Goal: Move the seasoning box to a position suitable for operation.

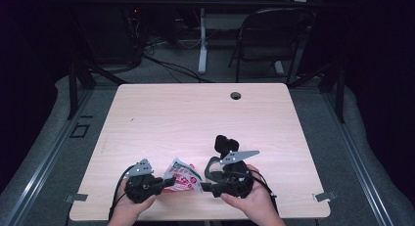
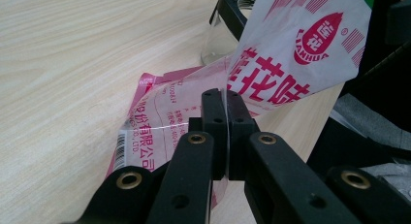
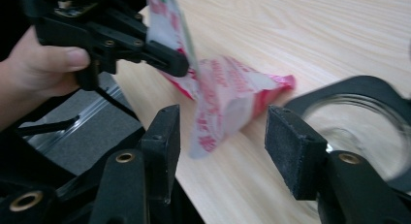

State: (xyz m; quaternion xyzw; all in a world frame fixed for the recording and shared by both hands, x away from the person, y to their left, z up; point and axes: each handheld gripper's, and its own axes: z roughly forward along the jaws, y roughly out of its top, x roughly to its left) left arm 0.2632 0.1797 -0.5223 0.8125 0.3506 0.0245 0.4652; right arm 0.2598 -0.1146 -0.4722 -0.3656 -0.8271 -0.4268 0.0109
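A red-and-white printed plastic bag lies near the table's front edge, one end lifted. My left gripper is shut on that lifted edge, and in the left gripper view the black jaws pinch the thin film of the bag. My right gripper points left toward the bag with its jaws wide apart. In the right gripper view the bag's drooping corner hangs ahead of the gap, and neither pad touches it. The left gripper holds the bag's top there.
A clear glass jar inside a black ring stands just behind the bag and beside the right jaw. A black object sits behind the right hand. The wooden table has a cable hole at the back.
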